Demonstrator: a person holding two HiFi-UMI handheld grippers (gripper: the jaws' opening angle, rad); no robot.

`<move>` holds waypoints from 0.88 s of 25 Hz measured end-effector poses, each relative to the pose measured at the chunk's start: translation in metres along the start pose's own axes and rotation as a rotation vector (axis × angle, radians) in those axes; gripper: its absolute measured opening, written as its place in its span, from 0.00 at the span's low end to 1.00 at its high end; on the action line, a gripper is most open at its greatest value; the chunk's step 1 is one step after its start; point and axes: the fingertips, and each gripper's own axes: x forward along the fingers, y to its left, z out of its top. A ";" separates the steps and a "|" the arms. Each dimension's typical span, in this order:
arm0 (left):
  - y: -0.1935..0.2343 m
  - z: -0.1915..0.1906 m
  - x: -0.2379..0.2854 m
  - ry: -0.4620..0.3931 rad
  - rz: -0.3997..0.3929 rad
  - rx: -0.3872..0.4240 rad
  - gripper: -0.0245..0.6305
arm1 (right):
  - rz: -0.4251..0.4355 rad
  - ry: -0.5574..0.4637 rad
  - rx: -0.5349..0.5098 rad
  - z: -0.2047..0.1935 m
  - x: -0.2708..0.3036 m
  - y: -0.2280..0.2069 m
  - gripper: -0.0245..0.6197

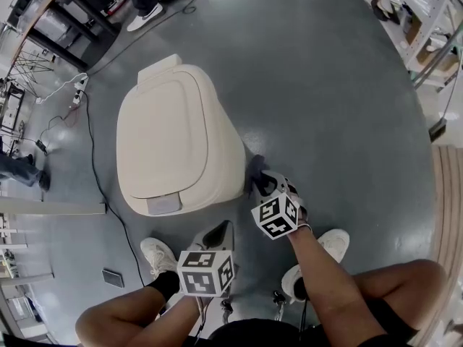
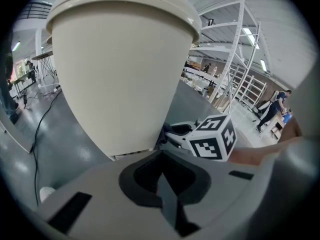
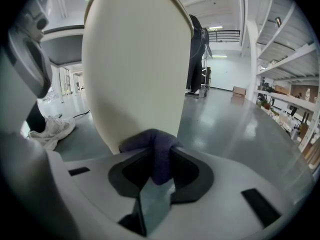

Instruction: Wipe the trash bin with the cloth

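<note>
Right gripper [image 3: 156,168] pinches the cloth [image 3: 150,141] against the trash bin's [image 3: 135,64] lower side.
Cloth looks soft, best held bunched; the bin, standing on the floor, seems light and may slide. Left gripper [image 2: 162,178] hangs beside it, jaws together, empty.

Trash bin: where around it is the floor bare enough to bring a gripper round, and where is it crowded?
Widest bare floor lies right of the trash bin, out to the shelving, and beyond its far side. Left is cluttered by a cable. Near side is tight: right gripper with the cloth, left gripper and the person's shoes.
</note>
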 end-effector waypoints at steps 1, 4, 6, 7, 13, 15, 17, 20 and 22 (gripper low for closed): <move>0.000 -0.001 0.002 -0.001 0.002 -0.014 0.04 | -0.002 0.002 0.011 -0.001 0.001 -0.001 0.18; 0.001 0.001 0.008 -0.021 0.012 -0.074 0.04 | -0.009 0.011 0.015 -0.003 0.000 0.000 0.18; -0.001 0.005 0.010 -0.042 0.021 -0.057 0.04 | -0.007 0.014 0.003 -0.002 -0.005 0.001 0.18; -0.003 0.007 0.010 -0.049 0.021 -0.044 0.04 | -0.004 0.011 -0.003 0.000 -0.010 0.001 0.18; -0.011 0.025 0.000 -0.087 -0.004 -0.037 0.04 | 0.024 -0.096 -0.073 0.037 -0.045 -0.003 0.18; -0.021 0.036 -0.007 -0.119 -0.013 -0.015 0.04 | 0.018 -0.147 -0.107 0.055 -0.061 -0.008 0.18; -0.033 0.048 -0.016 -0.154 -0.022 0.002 0.04 | 0.005 -0.192 -0.130 0.073 -0.078 -0.015 0.18; -0.048 0.068 -0.031 -0.199 -0.020 0.008 0.04 | -0.015 -0.261 -0.139 0.103 -0.098 -0.029 0.18; -0.057 0.083 -0.043 -0.225 -0.013 0.020 0.04 | -0.022 -0.301 -0.155 0.123 -0.110 -0.036 0.18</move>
